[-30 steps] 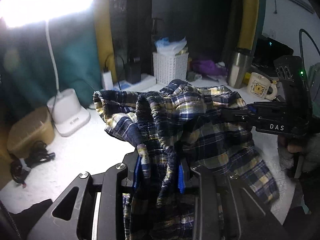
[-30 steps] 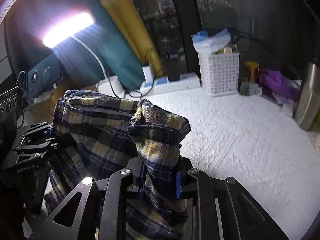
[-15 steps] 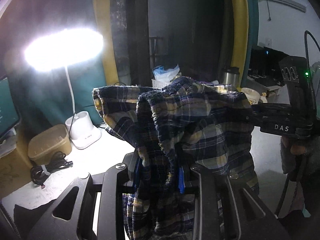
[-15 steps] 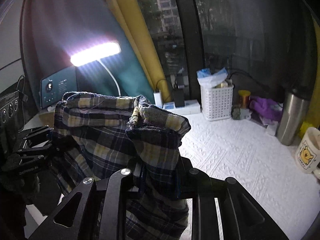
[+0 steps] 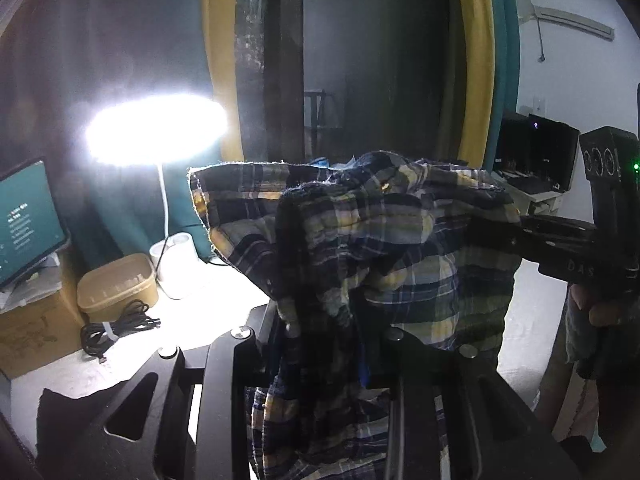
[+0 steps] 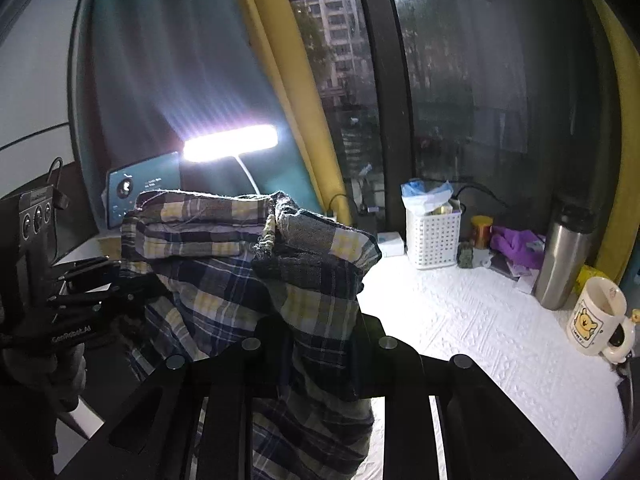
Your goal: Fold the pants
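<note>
Plaid pants (image 5: 360, 248) held bunched above the table (image 6: 500, 340); left gripper (image 5: 324, 344) and right gripper (image 6: 320, 344) fingers both clamped on fabric; no fold laid yet

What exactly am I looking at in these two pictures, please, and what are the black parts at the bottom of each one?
There is no robot here: a person holds a two-finger hand tool in each hand, and each tool carries a wide-angle camera looking along its fingers. One picture comes from the left claw, the other from the right claw; the black parts at the bottom are each tool's own fingers. Both claws are shut on the plaid pants, held up in the air between them. Each camera also sees the other tool at the picture's edge. Below is a white textured table with a bear mug, a steel flask, a white basket and a lit desk lamp.
</note>
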The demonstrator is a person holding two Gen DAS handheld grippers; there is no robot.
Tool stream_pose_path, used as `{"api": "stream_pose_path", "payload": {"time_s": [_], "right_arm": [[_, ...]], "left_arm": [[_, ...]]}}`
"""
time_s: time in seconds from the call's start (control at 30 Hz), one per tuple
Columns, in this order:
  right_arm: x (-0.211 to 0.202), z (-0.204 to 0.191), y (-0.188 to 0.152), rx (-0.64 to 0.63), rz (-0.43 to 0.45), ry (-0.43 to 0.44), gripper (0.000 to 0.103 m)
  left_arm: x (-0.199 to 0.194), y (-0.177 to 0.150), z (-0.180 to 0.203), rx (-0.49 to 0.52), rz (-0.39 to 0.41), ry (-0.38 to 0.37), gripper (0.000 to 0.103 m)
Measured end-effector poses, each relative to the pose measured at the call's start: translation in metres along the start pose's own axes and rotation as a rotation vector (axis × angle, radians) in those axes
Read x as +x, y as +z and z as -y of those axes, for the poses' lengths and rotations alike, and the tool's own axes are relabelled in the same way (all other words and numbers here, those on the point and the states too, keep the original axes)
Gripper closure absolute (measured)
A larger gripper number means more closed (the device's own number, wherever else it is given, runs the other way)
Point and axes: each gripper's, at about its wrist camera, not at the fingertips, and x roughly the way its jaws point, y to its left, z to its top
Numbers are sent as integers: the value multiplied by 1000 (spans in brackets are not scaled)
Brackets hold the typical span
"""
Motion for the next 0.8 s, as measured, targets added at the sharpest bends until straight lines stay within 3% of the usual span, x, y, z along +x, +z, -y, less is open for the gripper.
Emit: {"api": "stream_pose_path", "payload": {"time_s": [0.43,0.8], "right_arm": [[-55,-38,12,-73,102,22,80],[-68,-84,9,-126,133,85,80]], "left_arm": [[-59,2,6,2,96,42,76],[-105,-12,-8,5,141,116,76]]}}
